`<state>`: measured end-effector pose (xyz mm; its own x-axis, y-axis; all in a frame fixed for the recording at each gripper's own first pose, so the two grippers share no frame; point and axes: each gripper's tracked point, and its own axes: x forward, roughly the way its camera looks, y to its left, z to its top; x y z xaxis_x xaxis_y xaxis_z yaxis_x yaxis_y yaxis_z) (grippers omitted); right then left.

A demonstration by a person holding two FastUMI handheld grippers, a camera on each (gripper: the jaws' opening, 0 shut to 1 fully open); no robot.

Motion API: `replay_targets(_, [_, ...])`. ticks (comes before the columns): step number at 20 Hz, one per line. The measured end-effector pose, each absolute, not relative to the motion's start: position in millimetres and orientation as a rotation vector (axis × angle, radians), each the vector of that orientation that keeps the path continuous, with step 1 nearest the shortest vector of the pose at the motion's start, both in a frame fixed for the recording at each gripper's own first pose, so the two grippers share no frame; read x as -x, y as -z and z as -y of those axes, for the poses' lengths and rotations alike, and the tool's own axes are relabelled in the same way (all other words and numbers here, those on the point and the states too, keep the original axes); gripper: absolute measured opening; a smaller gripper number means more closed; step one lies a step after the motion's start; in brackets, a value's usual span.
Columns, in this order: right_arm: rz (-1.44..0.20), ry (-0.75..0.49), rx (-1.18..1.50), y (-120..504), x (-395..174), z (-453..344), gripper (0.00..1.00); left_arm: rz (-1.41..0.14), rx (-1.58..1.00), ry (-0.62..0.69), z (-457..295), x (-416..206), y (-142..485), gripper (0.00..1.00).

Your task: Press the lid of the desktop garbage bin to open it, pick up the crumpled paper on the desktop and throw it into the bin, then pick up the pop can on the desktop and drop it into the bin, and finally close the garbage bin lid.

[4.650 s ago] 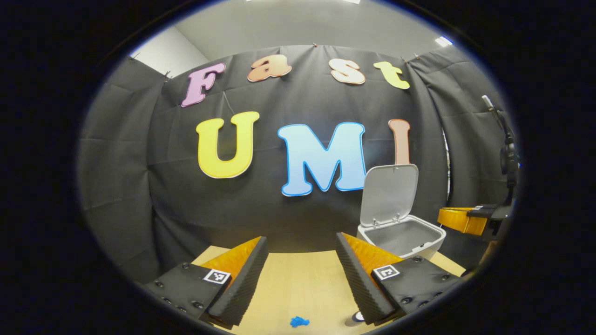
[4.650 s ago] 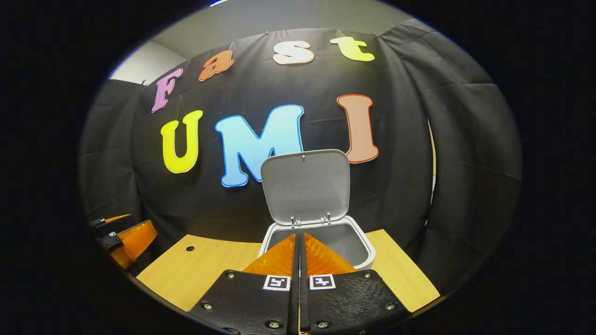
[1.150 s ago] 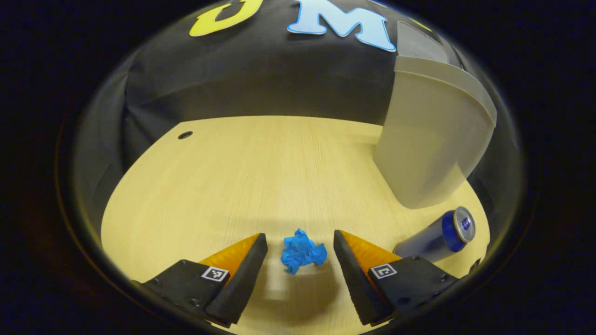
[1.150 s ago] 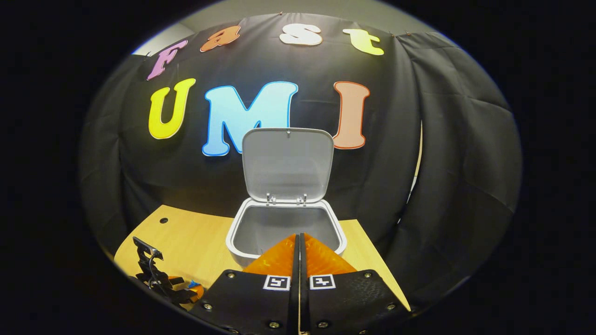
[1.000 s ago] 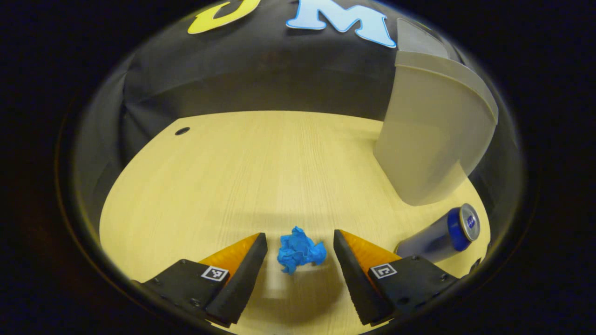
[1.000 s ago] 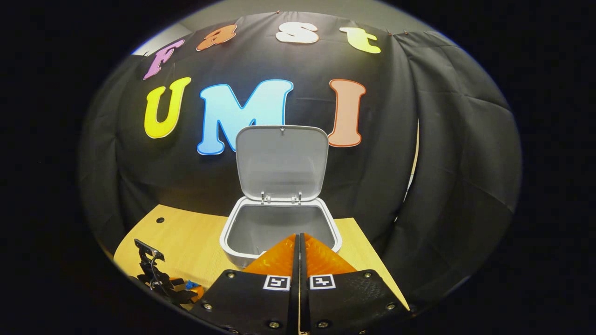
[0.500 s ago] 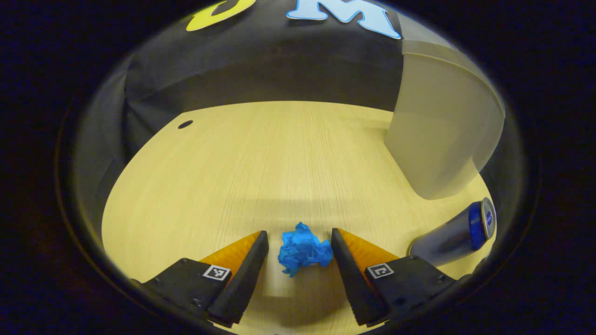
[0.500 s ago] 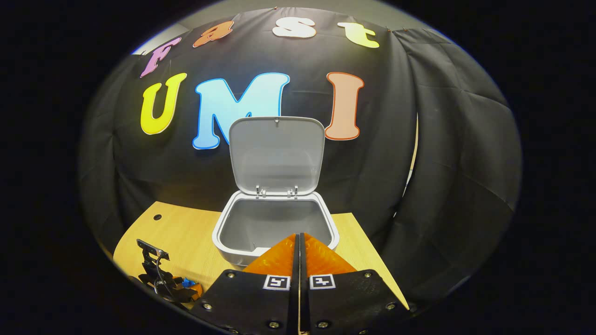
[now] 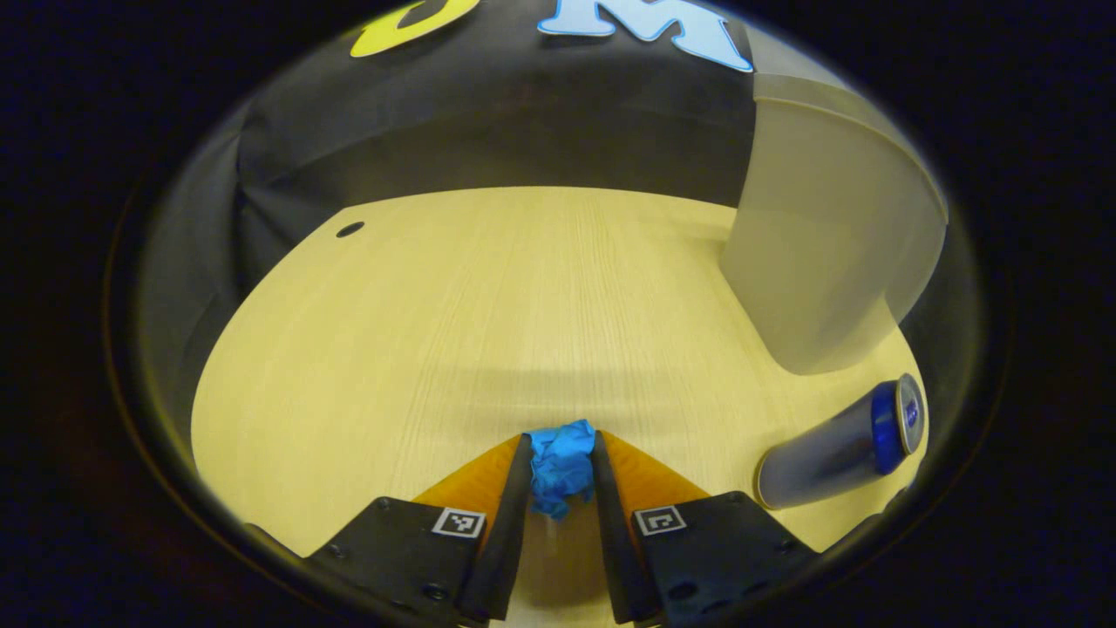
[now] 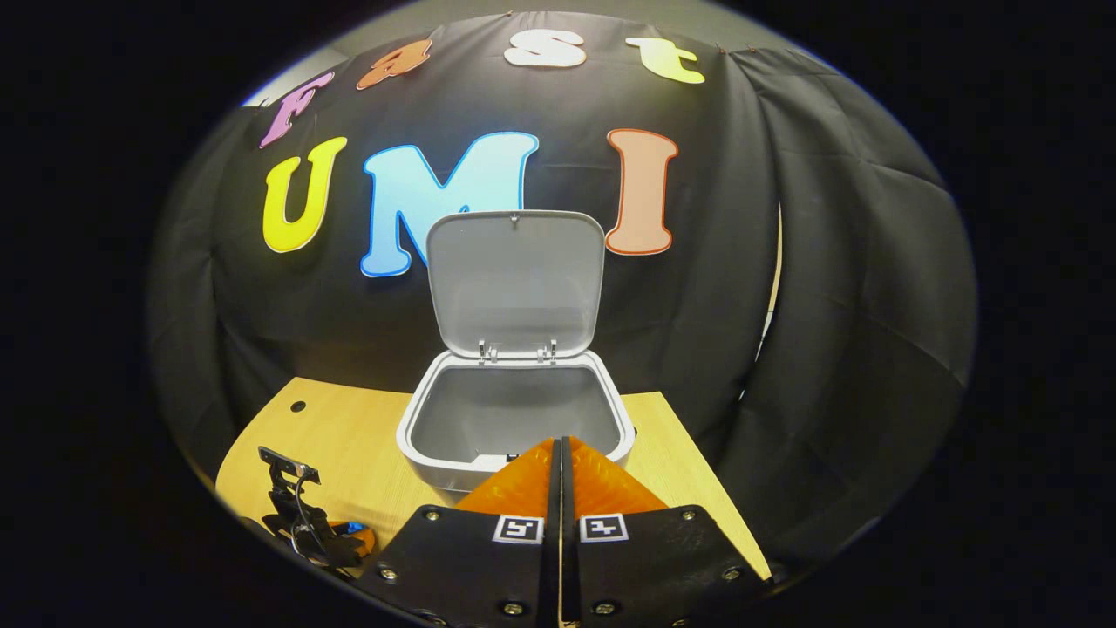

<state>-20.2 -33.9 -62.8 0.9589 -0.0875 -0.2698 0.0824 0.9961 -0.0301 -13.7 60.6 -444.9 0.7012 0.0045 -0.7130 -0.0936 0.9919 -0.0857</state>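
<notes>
Black cloth (image 10: 837,288) drapes the booth behind a pale wooden desktop (image 9: 453,314) with a cable hole (image 9: 350,229).

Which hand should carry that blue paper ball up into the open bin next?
Left. Its tool is already pinched on the crumpled paper on the desk. The right tool is shut on nothing, hovering before the open bin.

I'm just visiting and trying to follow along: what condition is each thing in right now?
Bin lid: open, standing upright.
Garbage bin: looks empty inside.
Crumpled paper: pinched between the left gripper's jaws, at the desktop.
Pop can: lying on its side, untouched.
Right gripper: shut, holding nothing.
</notes>
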Motion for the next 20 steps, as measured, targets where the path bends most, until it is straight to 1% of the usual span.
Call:
replay_targets(1, [-0.272,0.086,0.017,63,21,34,0.01,-0.784,0.116,-0.055,-62,11,438,0.5])
replay_targets(2, [-0.271,0.086,0.017,62,21,34,0.01,-0.772,0.111,-0.054,-63,8,430,0.48])
replay_targets(3, [-0.27,0.085,0.017,63,21,35,0.01,-0.758,0.103,-0.052,-65,4,420,0.49])
replay_targets(6, [-0.264,0.079,0.012,63,22,35,0.01,-0.687,0.066,-0.049,-73,-12,377,0.5])
replay_targets(7, [-0.26,0.078,0.009,63,23,35,0.01,-0.659,0.061,-0.045,-76,-20,360,0.48])
replay_targets(8, [-0.257,0.075,0.004,63,23,34,0.01,-0.634,0.054,-0.043,-76,-13,357,0.5])
replay_targets(11, [-0.247,0.069,-0.01,64,23,34,0.01,-0.555,0.008,-0.024,-60,-25,320,0.47])
replay_targets(12, [-0.244,0.067,-0.015,63,24,34,0.01,-0.532,-0.013,-0.014,-57,-26,307,0.45])
replay_targets(14, [-0.237,0.065,-0.024,64,25,34,0.01,-0.492,-0.012,0.006,-46,-31,282,0.45])
replay_targets(15, [-0.232,0.065,-0.029,64,25,34,0.01,-0.469,-0.005,0.009,-44,-37,269,0.5])
replay_targets(16, [-0.229,0.065,-0.035,65,25,34,0.01,-0.444,-0.001,0.01,-42,-42,255,0.45])
replay_targets(17, [-0.227,0.065,-0.04,65,24,34,0.01,-0.42,0.001,0.013,-42,-46,241,0.5])
replay_targets(19, [-0.223,0.067,-0.053,67,24,35,0.01,-0.371,0.002,0.024,-40,-57,212,0.47])
replay_targets(20, [-0.221,0.07,-0.061,67,26,34,0.01,-0.349,-0.002,0.031,-38,-62,198,0.5])
